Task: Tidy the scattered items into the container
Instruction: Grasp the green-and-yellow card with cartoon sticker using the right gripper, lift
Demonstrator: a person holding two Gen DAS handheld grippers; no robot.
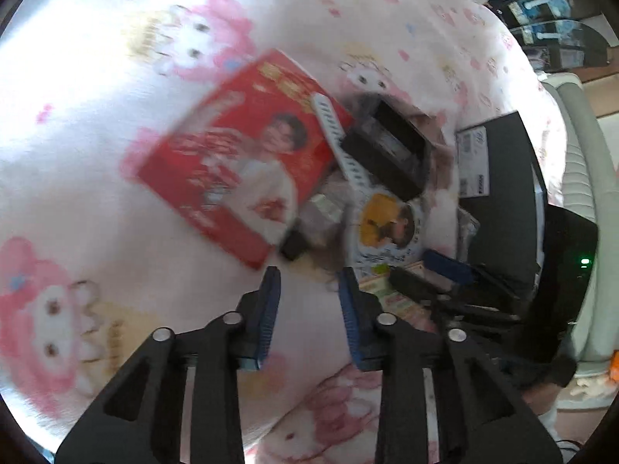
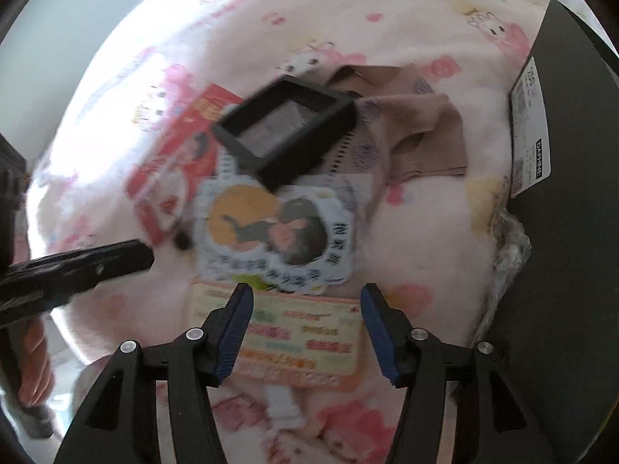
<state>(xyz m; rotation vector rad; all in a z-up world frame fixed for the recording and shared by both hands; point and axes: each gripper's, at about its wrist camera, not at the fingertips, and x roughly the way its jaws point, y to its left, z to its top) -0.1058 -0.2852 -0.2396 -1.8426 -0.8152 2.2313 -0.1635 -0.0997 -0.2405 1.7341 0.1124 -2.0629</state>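
Frame (image 2: 284, 131) atop card (image 2: 271, 228) — seemingly.

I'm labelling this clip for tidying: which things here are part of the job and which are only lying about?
Part of the job:
- red packet
- black frame
- round picture card
- pastel printed card
- brown cloth
- dark box, probably the container

Lying about:
- cartoon-print blanket
- glass shelves

Surface: pink cartoon-print blanket (image 2: 425, 232) | On it: red box (image 1: 232, 162); brown cloth (image 2: 421, 131); pastel card (image 2: 294, 332); dark box (image 2: 572, 193)
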